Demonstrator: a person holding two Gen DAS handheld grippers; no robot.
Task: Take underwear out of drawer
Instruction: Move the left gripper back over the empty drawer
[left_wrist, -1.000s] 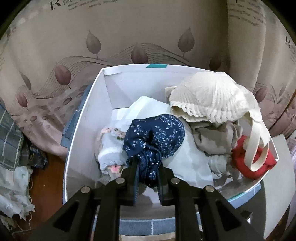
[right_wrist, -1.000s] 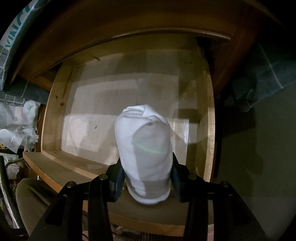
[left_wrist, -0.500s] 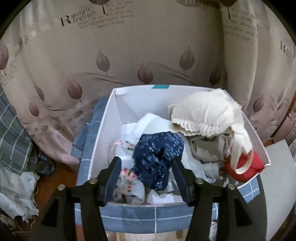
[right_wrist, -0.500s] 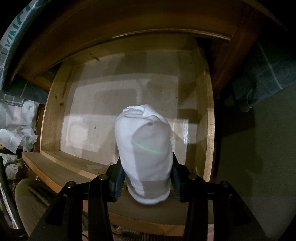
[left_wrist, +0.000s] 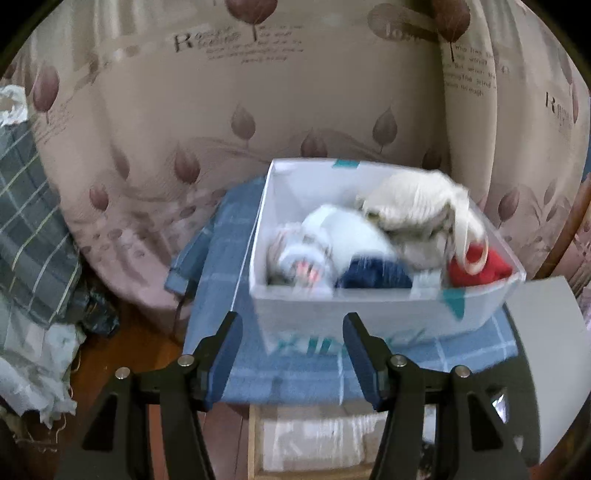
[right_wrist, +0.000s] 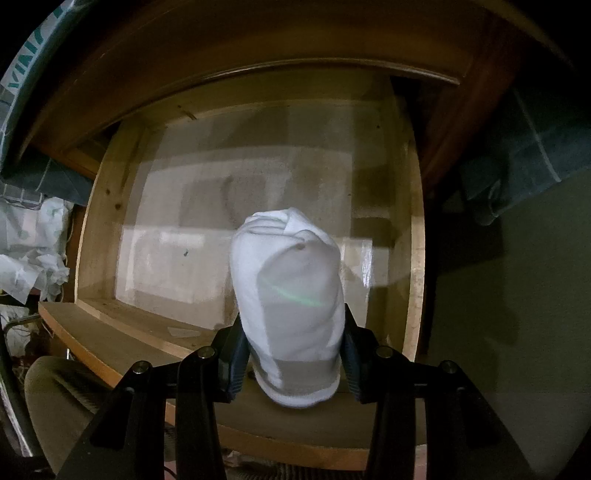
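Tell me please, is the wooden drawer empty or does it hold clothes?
Empty, as far as the view shows: the drawer has a bare pale floor, and the only garment, a white bundle, is clamped in the right gripper above it.

Left gripper (left_wrist: 291, 345): matte black angular frame, two fingers (left_wrist: 225, 354) faced with dark blue pads, a silver round-head screw at each finger base and another farther out on each side arm. Right gripper (right_wrist: 293, 356): same build — black frame, blue-padded fingers (right_wrist: 232, 360), four silver screws.
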